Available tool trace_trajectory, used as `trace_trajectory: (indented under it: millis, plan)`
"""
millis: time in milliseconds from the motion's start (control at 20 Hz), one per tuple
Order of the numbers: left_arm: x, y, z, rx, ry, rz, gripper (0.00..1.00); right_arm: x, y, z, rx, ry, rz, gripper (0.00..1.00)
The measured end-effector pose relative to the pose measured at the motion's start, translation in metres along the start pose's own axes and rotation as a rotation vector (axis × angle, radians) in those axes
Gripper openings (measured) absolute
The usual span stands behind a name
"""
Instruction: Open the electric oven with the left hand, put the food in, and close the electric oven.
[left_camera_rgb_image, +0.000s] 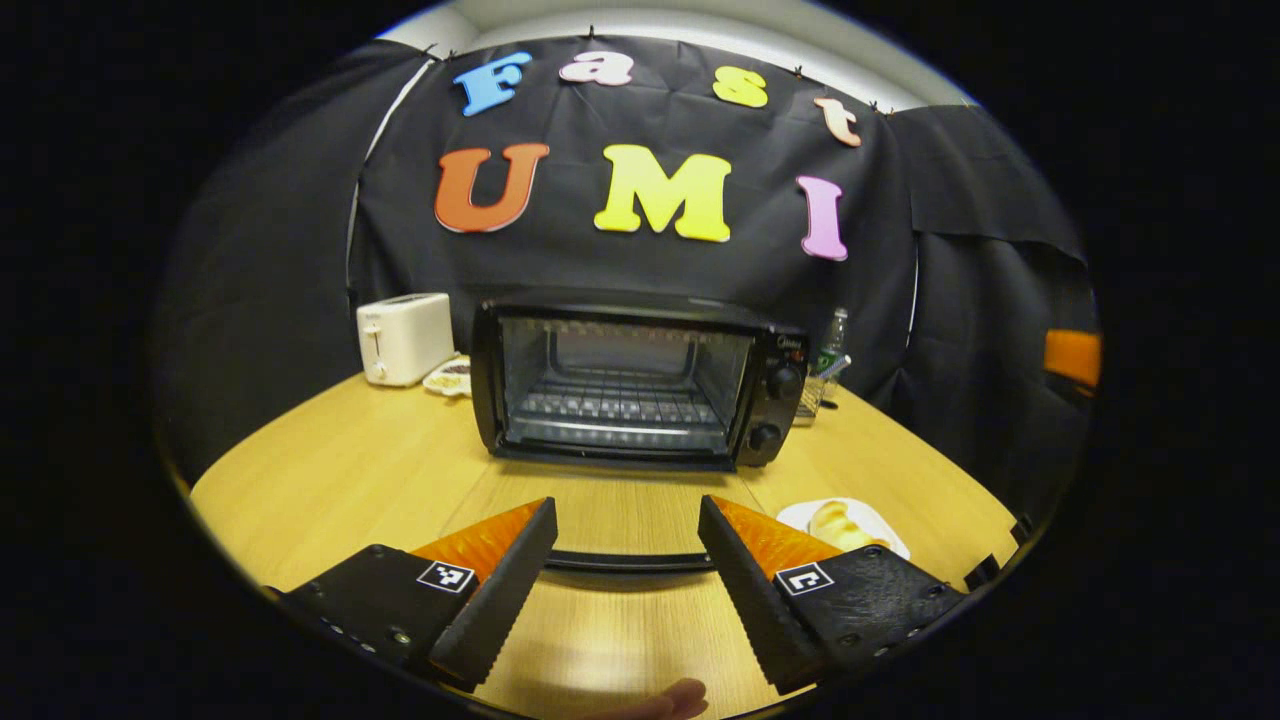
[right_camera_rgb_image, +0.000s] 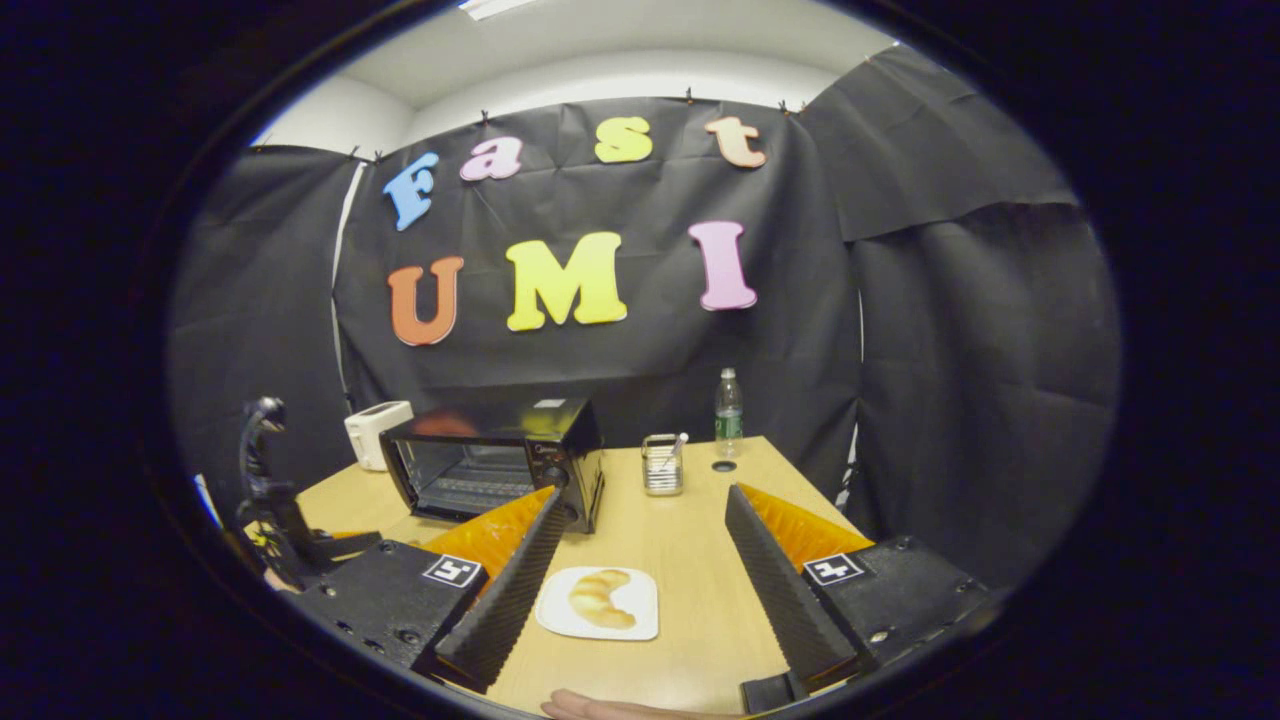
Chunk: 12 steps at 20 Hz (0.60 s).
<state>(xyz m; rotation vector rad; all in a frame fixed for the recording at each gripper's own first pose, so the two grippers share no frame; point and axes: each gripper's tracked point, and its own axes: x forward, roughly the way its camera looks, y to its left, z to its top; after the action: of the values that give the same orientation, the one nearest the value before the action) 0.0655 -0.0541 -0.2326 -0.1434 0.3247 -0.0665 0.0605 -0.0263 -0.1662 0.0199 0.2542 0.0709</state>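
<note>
Wood: the pale wooden counter carries everything in the booth.
Oven: the black electric oven stands at the middle back of the counter in the left gripper view; its door is folded down flat toward the camera, and the wire rack inside is bare.
Left gripper: the left gripper faces the oven mouth, its fingers spread wide with nothing between them; the lowered door's edge lies just beyond the fingertips.
Food: a croissant lies on a white plate on the counter, in front of and to the right of the oven, as the right gripper view shows it.
Right gripper: the right gripper hangs above the counter with its fingers spread apart, the plate lying between them and below, untouched.
Behind: a white toaster sits left of the oven with a small dish beside it; a wire holder and a water bottle stand to the oven's right.
Person: a fingertip shows at the bottom edge of the left gripper view.
</note>
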Motion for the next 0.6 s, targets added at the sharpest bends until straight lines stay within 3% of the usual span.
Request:
trace_trajectory:
  millis: [300, 500, 600]
  plan:
    - [-0.08, 0.013, 0.077, 0.008, -0.186, 0.014, 0.93, 0.038, 0.011, -0.051, -0.001, 0.141, 0.018, 1.0]
    - [-0.134, 0.024, 0.124, 0.076, -0.3, 0.064, 0.92, 0.055, 0.03, -0.082, -0.03, 0.231, 0.07, 0.99]
    - [-0.155, 0.017, 0.138, 0.106, -0.326, 0.049, 0.92, 0.064, 0.036, -0.099, -0.061, 0.266, 0.088, 0.99]
